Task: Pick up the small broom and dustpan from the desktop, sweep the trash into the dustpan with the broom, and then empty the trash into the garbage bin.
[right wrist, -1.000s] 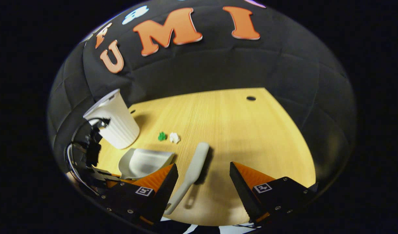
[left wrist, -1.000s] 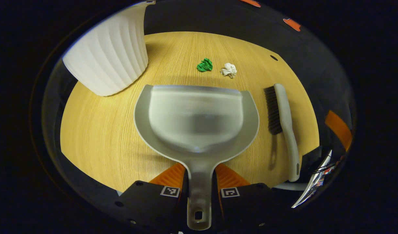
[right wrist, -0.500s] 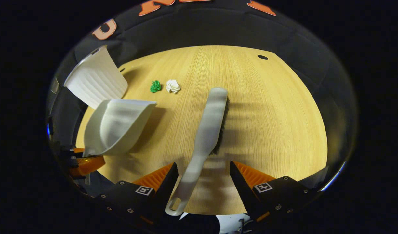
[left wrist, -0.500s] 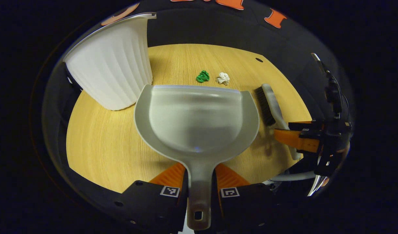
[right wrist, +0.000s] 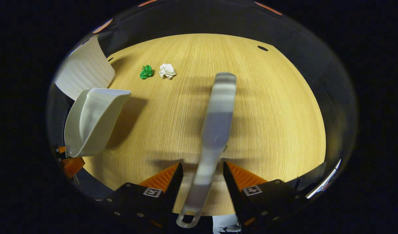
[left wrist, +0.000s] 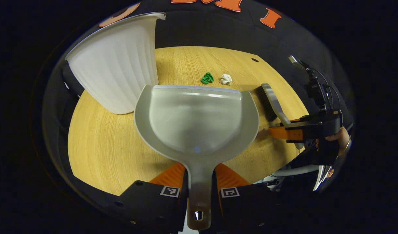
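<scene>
Closing in since half a second ago, the right tongs (right wrist: 202, 172) now straddle the grey plastic broom's handle (right wrist: 204, 172) on the wooden worktop (right wrist: 277, 107); whether both fingers press it I cannot tell. The left tongs (left wrist: 200, 182) grasp the translucent grey dustpan (left wrist: 197, 117), raised beside the white ribbed garbage bin (left wrist: 116, 68). Sweeping should come next: green (right wrist: 146, 71) and white (right wrist: 167, 70) crumpled scraps lie ahead. The broom's bristles are hidden underneath.
</scene>
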A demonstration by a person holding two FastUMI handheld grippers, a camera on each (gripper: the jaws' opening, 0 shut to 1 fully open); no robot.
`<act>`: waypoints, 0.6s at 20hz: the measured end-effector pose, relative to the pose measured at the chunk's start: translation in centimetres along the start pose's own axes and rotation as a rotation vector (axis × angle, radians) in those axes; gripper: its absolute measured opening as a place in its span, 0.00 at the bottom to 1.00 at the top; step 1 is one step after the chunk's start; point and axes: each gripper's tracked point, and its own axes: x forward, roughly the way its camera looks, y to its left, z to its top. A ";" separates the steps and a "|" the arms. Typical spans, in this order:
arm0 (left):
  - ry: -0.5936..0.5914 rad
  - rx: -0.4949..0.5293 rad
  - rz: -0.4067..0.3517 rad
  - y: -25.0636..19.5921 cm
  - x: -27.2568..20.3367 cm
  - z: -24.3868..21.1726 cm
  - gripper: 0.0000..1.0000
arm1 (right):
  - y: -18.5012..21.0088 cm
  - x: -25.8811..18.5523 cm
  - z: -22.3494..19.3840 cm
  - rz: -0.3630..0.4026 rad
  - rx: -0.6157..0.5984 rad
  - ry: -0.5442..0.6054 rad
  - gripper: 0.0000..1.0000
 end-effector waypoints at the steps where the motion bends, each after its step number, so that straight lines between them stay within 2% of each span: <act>1: -0.002 -0.003 -0.006 0.4 -1.0 0.2 0.31 | 0.0 0.2 -0.3 -0.001 0.018 0.020 0.45; 2: -0.003 -0.003 -0.010 0.6 -1.6 0.2 0.31 | -0.2 0.3 -0.2 -0.006 0.026 0.017 0.46; 3: -0.006 0.003 -0.012 0.7 -1.7 0.1 0.31 | -0.7 0.4 0.5 -0.012 0.019 0.000 0.33; 4: -0.008 0.014 -0.012 0.6 -1.1 0.0 0.31 | -1.0 0.2 0.5 -0.020 -0.001 -0.001 0.29; 5: -0.005 0.030 -0.013 0.6 -0.8 -0.1 0.31 | -1.5 0.0 0.7 -0.027 -0.005 -0.005 0.15; 6: -0.001 0.048 -0.015 0.4 -0.5 0.0 0.31 | -1.5 -0.2 1.1 -0.013 0.000 -0.006 0.25; 10: 0.029 0.122 -0.039 0.4 1.5 0.4 0.31 | -3.0 -2.0 4.8 0.003 -0.062 -0.071 0.22; 12: 0.054 0.201 -0.040 0.2 3.0 0.8 0.31 | -3.7 -2.4 7.6 0.008 -0.113 -0.109 0.22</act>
